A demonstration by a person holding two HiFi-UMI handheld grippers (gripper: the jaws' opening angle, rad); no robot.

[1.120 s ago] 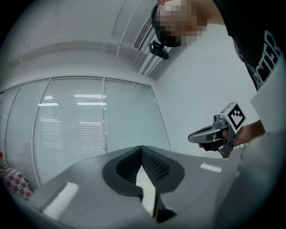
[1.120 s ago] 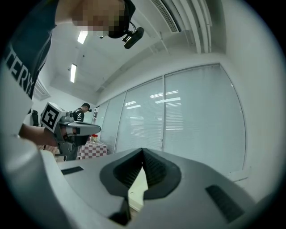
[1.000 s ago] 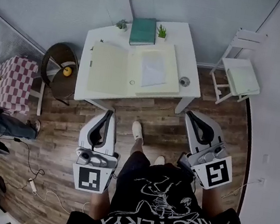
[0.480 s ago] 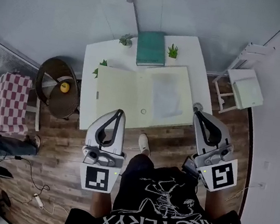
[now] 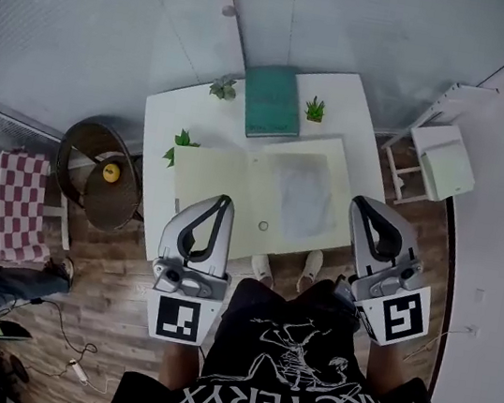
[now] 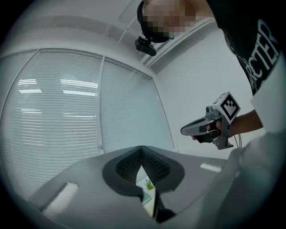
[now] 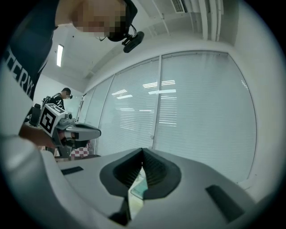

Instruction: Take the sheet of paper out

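Observation:
A pale yellow folder (image 5: 234,193) lies open on the white table (image 5: 165,120) in the head view. A white sheet of paper (image 5: 308,195) rests on the folder's right half. My left gripper (image 5: 222,202) is shut and empty, its tip over the folder's near left part. My right gripper (image 5: 363,205) is also shut and empty, at the table's near right corner beside the sheet. In the left gripper view the shut jaws (image 6: 141,148) point level at the blinds, and the right gripper (image 6: 201,127) shows to the side. The right gripper view has its jaws (image 7: 143,150) closed too.
A teal book (image 5: 272,101) and small potted plants (image 5: 315,110) stand at the table's back, with another plant (image 5: 182,142) at its left. A white chair (image 5: 441,157) stands to the right, a wicker chair (image 5: 104,177) and a checkered table (image 5: 0,203) to the left.
The person has stepped up to the table. Both grippers have travelled forward, from over the wooden floor to over the table's near edge, and both stayed shut.

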